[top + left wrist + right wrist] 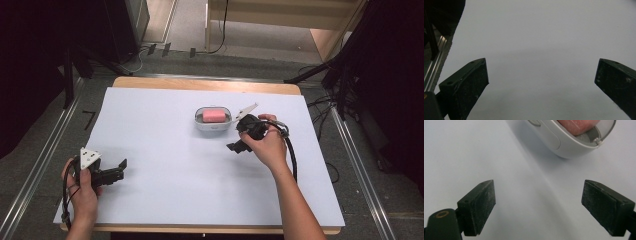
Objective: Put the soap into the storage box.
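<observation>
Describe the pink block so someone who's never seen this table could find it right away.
Start at the white sheet covering the table and look past its middle toward the far edge, where a small white oval dish sits. The pink block lies inside that dish, just left of the right gripper, the one brightly coloured thing there.

Both forearms were bare, no sleeves. The left gripper (107, 172) was black with a grey three-cornered plate on top, marked by small dark holes, and a black cable. The right gripper (239, 146) matched it, its cable looping thick. The fingers (477, 206) were blocky, scuffed black pads with small screw holes
</observation>
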The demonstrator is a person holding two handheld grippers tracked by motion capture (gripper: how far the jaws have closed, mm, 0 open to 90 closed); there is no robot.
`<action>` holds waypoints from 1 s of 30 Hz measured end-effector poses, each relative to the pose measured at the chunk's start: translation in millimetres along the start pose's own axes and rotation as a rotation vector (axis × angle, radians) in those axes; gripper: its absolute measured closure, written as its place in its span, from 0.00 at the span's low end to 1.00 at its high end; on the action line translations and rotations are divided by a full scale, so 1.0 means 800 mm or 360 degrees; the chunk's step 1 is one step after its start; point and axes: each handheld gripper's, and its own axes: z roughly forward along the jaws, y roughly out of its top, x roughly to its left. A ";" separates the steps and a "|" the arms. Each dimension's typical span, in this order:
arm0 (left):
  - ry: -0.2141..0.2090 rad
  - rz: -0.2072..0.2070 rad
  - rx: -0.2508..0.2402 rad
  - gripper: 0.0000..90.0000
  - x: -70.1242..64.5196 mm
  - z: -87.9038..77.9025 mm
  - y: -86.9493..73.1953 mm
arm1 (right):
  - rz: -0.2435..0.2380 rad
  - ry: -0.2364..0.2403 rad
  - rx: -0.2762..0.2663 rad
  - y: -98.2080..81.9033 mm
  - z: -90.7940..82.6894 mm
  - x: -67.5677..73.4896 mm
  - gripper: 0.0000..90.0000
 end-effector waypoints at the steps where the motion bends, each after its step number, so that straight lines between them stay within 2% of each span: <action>1: 0.0001 0.0001 -0.0003 0.00 0.000 0.000 0.000 | 0.0011 -0.0007 0.0002 -0.002 -0.001 0.001 0.13; 15: -0.0001 0.0005 -0.0009 0.00 -0.001 0.000 0.000 | 0.0081 -0.0033 -0.0021 -0.035 -0.009 0.009 0.13; 30: 0.0008 0.0009 0.0001 0.00 -0.001 0.000 0.000 | 0.0179 -0.0107 -0.0050 -0.097 -0.033 0.006 0.13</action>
